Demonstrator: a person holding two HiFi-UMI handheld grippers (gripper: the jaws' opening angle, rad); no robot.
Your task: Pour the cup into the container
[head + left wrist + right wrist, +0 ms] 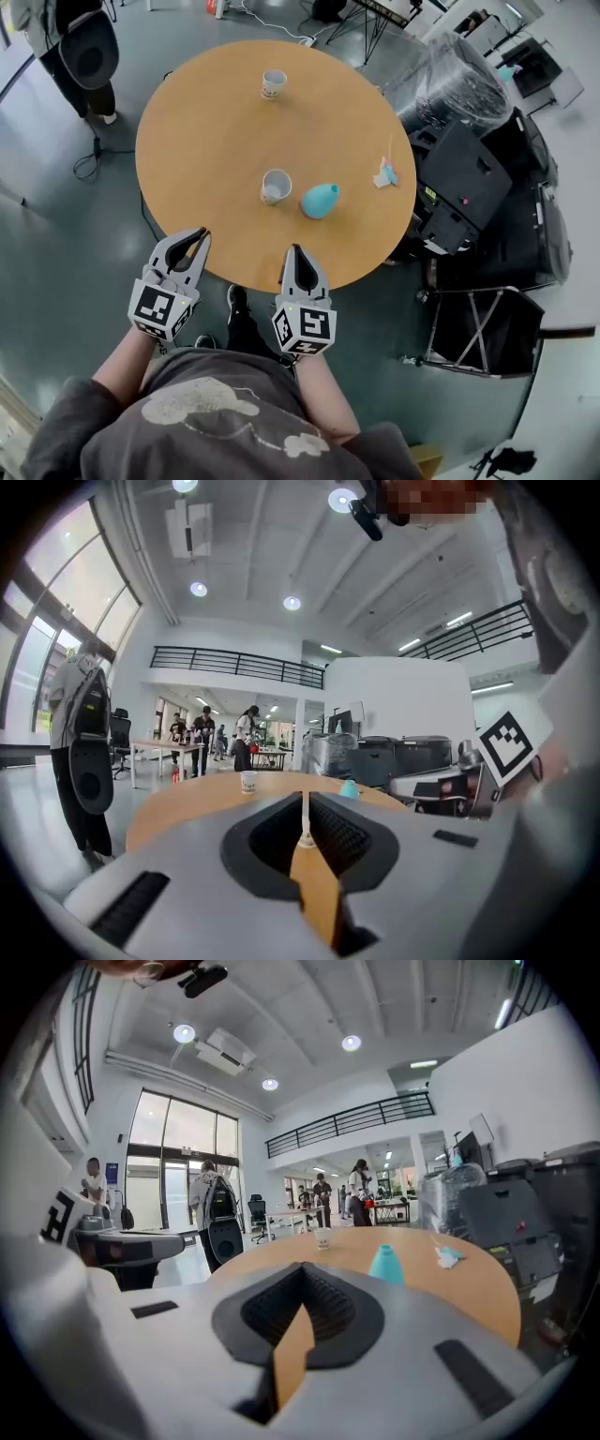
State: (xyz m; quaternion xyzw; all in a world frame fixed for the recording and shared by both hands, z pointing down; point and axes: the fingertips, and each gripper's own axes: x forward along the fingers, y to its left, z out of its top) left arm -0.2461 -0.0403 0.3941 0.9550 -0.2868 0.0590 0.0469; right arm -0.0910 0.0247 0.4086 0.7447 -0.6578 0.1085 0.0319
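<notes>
Round table [206, 141] before us, nothing begun; we hold the left gripper [199, 236] and right gripper [294, 253] closed, empty, at its near edge — the cup [276, 187] stands beside the teal container [320, 200], unpoured.

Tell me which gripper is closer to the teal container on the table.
Right. The right gripper hovers just short of the teal container, slightly left of it; the left gripper is farther off to the left.

Round table [216, 122], far cup [273, 83], near cup [276, 187] (beside teal container [320, 200]), crumpled scrap [385, 174]
</notes>
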